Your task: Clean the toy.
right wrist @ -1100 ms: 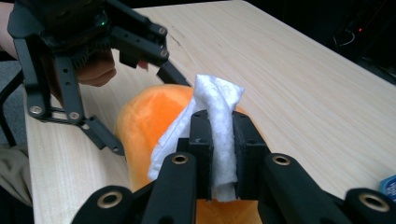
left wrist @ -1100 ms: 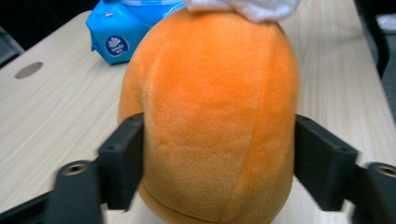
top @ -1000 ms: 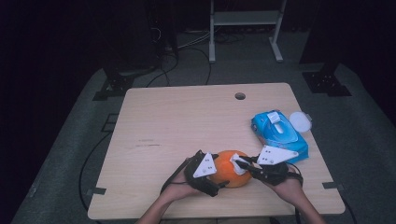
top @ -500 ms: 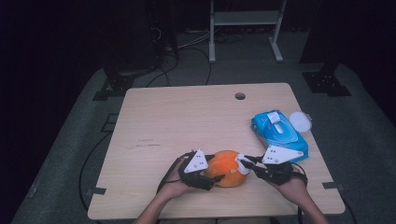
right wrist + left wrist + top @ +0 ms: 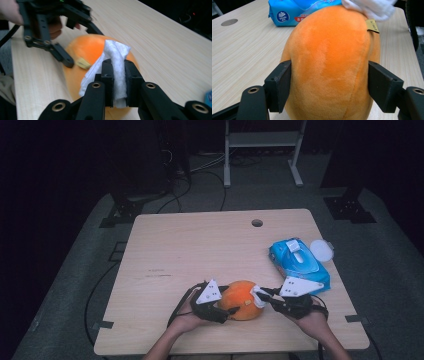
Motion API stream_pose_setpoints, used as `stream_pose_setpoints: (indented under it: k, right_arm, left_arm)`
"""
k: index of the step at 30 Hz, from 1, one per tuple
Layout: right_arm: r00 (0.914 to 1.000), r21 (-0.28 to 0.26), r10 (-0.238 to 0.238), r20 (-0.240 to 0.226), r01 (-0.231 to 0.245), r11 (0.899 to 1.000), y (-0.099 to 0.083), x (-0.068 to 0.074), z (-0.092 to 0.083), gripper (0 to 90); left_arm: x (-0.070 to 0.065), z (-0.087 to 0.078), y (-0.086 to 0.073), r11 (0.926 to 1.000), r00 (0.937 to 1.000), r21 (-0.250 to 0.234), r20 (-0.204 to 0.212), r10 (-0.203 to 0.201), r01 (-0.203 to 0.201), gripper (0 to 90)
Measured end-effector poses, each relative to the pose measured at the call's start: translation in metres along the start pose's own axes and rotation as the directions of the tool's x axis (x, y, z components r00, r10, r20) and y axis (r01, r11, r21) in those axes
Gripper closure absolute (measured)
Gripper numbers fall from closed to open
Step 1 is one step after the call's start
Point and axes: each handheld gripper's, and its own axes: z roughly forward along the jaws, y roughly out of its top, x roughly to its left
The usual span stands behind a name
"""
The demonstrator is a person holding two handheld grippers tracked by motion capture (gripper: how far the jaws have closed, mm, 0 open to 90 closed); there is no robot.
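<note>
Since a moment ago my left fingers [image 5: 226, 312] have been closing in, and now they clamp the orange plush toy [image 5: 242, 299] from both sides, its soft flanks pressed between the pads as the left gripper view shows. That hold, I judge, is to keep the toy from rolling or sliding while I work on it. It sits near the front edge of the surface [image 5: 200, 245], a little right of the middle, between my two hands. My right fingers [image 5: 117, 72] are narrow, pinched tight on a folded white wipe [image 5: 115, 58], whose free end lies against the top of the toy beside its small tan tag [image 5: 83, 63]; it looks like a wiping stroke is the step in hand. Toward the right edge lies the blue wipe pack [image 5: 299, 262], the likely source of the wipe, with a round white lid [image 5: 321, 250] just beside it; I cannot tell how many wipes remain inside.
</note>
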Motion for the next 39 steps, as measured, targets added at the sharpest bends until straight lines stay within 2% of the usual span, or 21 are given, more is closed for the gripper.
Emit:
stream_pose_setpoints:
  k: [4, 7, 10, 13, 19, 22, 24, 26, 27, 29, 32, 34, 39]
  right_arm:
    - [0.9993, 0.021, 0.016, 0.033, -0.016, 1.0, -0.008, -0.007, -0.005, 79.4]
    - [0.999, 0.006, 0.04, 0.022, -0.04, 0.999, -0.008, -0.007, -0.006, 79.4]
    - [0.9999, -0.019, 0.012, 0.0, -0.012, 1.0, 0.0, 0.001, -0.005, 79.3]
    - [0.9999, -0.017, -0.015, -0.004, 0.014, 1.0, 0.003, 0.004, -0.004, 79.3]
    - [0.9993, 0.029, 0.029, 0.024, -0.029, 0.999, -0.012, -0.008, -0.004, 79.3]
    - [0.9994, -0.013, 0.035, -0.004, -0.035, 0.999, -0.005, -0.004, -0.006, 79.3]
    - [0.9993, -0.04, 0.022, -0.028, -0.023, 0.999, 0.001, 0.0, -0.007, 79.3]
    - [0.9995, -0.041, 0.004, -0.033, -0.006, 0.999, 0.005, 0.005, -0.006, 79.3]
    - [0.9996, -0.037, -0.004, -0.029, 0.003, 0.999, 0.004, 0.005, -0.005, 79.3]
    - [0.9997, -0.025, 0.007, -0.022, -0.008, 1.0, 0.0, 0.001, -0.003, 79.3]
    - [0.9996, 0.027, 0.027, 0.01, -0.027, 0.999, -0.011, -0.007, -0.001, 79.3]
    - [0.9991, 0.038, 0.041, 0.01, -0.042, 0.998, -0.015, -0.01, 0.0, 79.3]
    - [0.9992, -0.043, 0.038, -0.015, -0.039, 0.998, 0.002, -0.006, -0.006, 79.2]
  left_arm:
    - [0.001, -0.001, -0.002, 1.0, 1.0, -0.002, 0.002, -0.005, 0.005, 26.7]
    - [0.003, -0.001, -0.003, 0.9998, 0.9998, -0.004, -0.001, -0.02, 0.02, 26.6]
    - [0.004, 0.0, -0.004, 0.9997, 0.9997, -0.002, -0.001, -0.025, 0.025, 26.3]
    - [0.005, -0.001, -0.005, 0.9995, 0.9995, -0.002, 0.002, -0.031, 0.031, 26.3]
    - [0.007, -0.002, -0.006, 0.999, 0.999, -0.004, 0.002, -0.045, 0.045, 26.2]
    - [0.008, -0.001, -0.007, 0.9982, 0.9982, -0.01, -0.002, -0.059, 0.059, 26.3]
    - [0.009, -0.001, -0.007, 0.9981, 0.9982, -0.01, 0.0, -0.061, 0.061, 26.2]
    - [0.009, -0.001, -0.008, 0.9978, 0.9979, -0.009, 0.0, -0.065, 0.065, 26.2]
    - [0.009, -0.002, -0.008, 0.998, 0.9981, -0.008, 0.001, -0.062, 0.062, 26.1]
    - [0.009, -0.002, -0.008, 0.9982, 0.9982, -0.008, 0.001, -0.059, 0.059, 26.1]
    - [0.009, -0.002, -0.008, 0.9981, 0.9981, -0.008, 0.001, -0.061, 0.061, 26.1]
    - [0.007, -0.001, -0.007, 0.9985, 0.9985, -0.007, -0.001, -0.054, 0.054, 25.8]
    - [0.0, 0.001, -0.003, 1.0, 1.0, 0.003, -0.008, -0.001, 0.001, 25.2]
